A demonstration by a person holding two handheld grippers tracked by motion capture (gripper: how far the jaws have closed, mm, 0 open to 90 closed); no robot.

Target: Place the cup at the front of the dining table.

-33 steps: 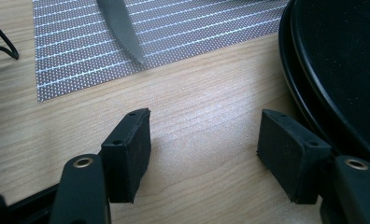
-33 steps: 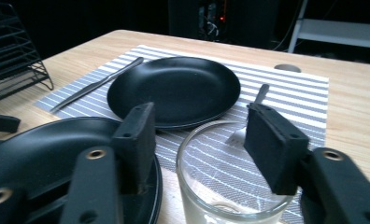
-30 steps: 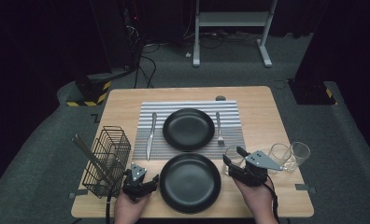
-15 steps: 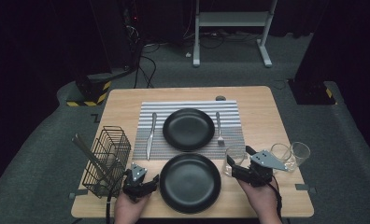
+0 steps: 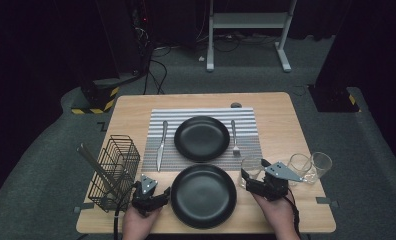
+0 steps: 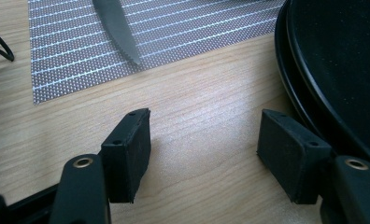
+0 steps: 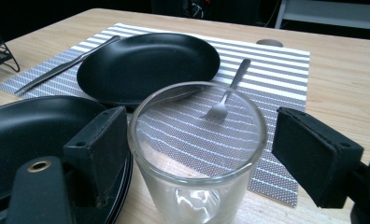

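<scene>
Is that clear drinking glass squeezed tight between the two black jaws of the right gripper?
No: the clear drinking glass stands between the right gripper jaws, with a gap on its right side.

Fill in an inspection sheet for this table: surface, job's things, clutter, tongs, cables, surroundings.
Surface: wooden table with a striped mat.
Job's things: glass stands between the right tongs' jaws; near plate beside the left tongs.
Clutter: far plate, knife and fork on the mat; wire basket at left; two more glasses at right.
Tongs: left tongs open, nothing between; right tongs just opened, left pad close against the glass, right pad clear.
Cables: floor cables behind the table.
Surroundings: dark carpet, stand behind.
</scene>
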